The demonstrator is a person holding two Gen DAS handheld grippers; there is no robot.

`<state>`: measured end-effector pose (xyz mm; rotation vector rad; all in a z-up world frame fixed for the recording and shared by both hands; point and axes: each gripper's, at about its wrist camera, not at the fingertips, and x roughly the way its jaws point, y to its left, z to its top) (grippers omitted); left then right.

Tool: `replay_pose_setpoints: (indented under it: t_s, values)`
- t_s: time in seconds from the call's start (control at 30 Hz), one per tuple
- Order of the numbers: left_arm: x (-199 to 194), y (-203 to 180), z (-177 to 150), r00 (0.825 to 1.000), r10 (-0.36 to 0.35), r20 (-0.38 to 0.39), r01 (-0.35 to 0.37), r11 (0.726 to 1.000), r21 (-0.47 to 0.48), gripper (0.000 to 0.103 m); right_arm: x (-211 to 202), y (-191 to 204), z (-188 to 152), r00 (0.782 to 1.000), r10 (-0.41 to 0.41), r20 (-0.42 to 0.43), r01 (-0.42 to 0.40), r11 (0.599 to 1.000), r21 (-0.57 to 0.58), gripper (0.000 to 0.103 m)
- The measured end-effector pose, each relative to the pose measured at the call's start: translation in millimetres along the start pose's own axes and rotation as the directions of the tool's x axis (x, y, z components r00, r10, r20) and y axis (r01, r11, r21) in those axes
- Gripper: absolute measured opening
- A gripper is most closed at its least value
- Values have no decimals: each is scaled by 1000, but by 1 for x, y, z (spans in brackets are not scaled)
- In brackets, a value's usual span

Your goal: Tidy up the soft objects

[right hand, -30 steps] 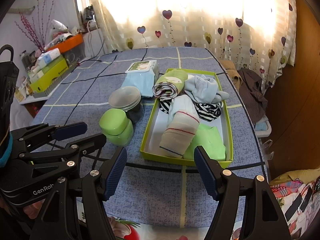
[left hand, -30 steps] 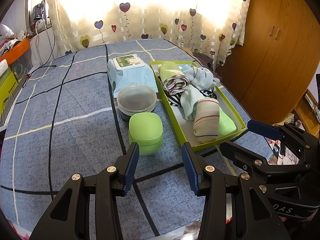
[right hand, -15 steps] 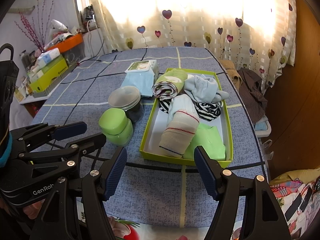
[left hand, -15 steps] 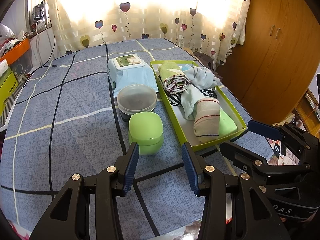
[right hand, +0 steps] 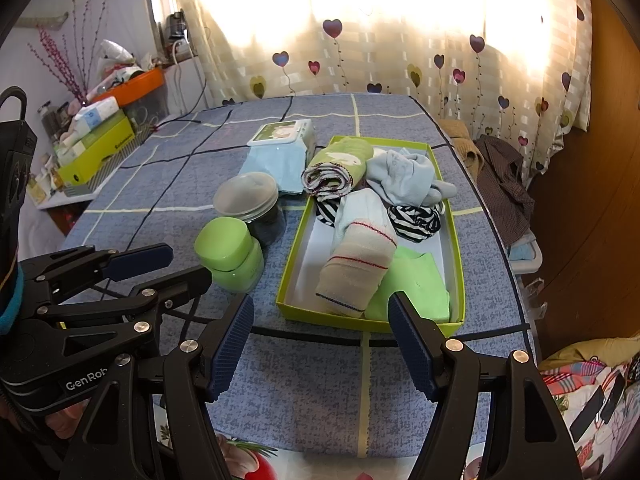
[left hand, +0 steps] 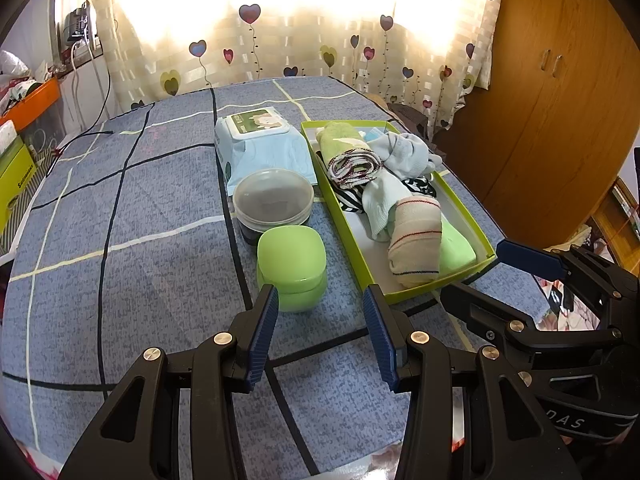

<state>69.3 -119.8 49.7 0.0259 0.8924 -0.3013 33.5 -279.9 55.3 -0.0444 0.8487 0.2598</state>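
Observation:
A lime-green tray [right hand: 291, 264] [left hand: 345, 227] on the blue checked tablecloth holds several rolled socks and cloths: a beige striped sock [right hand: 356, 268] [left hand: 414, 236], a light-green cloth [right hand: 412, 284], a pale-blue sock [right hand: 404, 180] [left hand: 404, 152], a green roll [right hand: 340, 164] [left hand: 348, 152] and a black-and-white striped piece [right hand: 414, 220]. My right gripper [right hand: 320, 332] hangs open just before the tray's near edge, nothing between its fingers. My left gripper [left hand: 318, 320] stands open in front of a green lidded jar [left hand: 292, 266] [right hand: 228, 252], holding nothing.
A clear-lidded round tub [left hand: 274, 200] and a wet-wipes pack [left hand: 260, 140] sit left of the tray. Shelves with boxes [right hand: 96, 148] stand at the far left, a wooden wardrobe [left hand: 560, 100] at the right. Clothes [right hand: 504, 184] lie beyond the table's right edge.

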Motion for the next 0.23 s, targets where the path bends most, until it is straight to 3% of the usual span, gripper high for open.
replay_pose_setpoints:
  t_s: [0.23]
  values:
    - [-1, 1, 1, 1000, 1, 9, -1, 1000, 2, 45, 1, -1, -1, 1000, -1, 4, 1, 1000, -2, 70]
